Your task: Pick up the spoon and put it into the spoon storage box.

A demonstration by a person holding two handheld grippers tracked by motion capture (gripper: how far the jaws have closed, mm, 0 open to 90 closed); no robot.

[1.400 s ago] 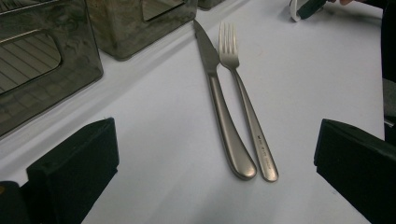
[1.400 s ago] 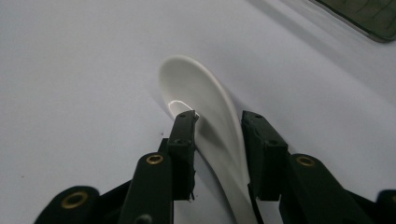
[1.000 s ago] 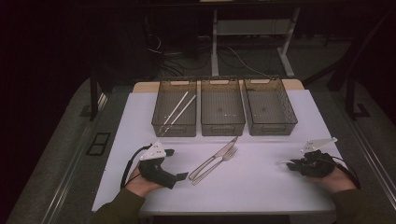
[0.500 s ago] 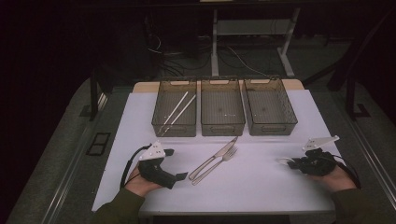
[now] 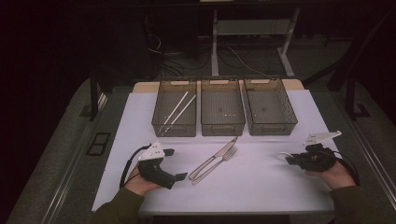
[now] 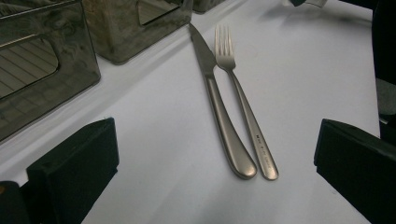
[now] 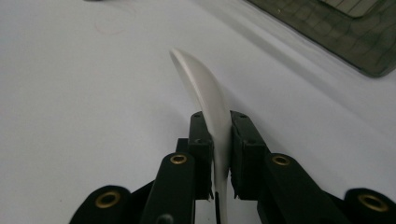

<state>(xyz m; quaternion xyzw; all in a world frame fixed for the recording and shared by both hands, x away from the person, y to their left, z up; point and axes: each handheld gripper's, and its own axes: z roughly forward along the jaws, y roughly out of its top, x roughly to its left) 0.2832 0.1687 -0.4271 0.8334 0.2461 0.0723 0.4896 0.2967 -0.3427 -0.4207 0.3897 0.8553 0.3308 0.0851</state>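
— Right gripper view first: what does the right gripper [image 7: 218, 140] have?

— A white spoon [image 7: 203, 95]. The jaws are nearly closed and pinch its handle edge-on, with the bowl jutting out ahead just above the white table cover [image 7: 70, 93]. A corner of a dark mesh bin [image 7: 345, 32] shows beyond it.

— And from the high view?

— The right gripper [image 5: 290, 158] sits at the right side of the table, held in the person's right hand [image 5: 334, 175], spoon pointing toward the middle.

— The left gripper [image 6: 215, 154]?

— Its jaws stand wide apart and hold nothing. Between them, farther along the table, lie a knife [image 6: 219, 112] and a fork [image 6: 243, 107] side by side, handles touching near the ends.

— Anything in the bins?

— Two pale chopsticks [image 5: 179, 109] lie in the left bin [image 5: 161, 107]; three bins stand in a row behind the knife and fork.
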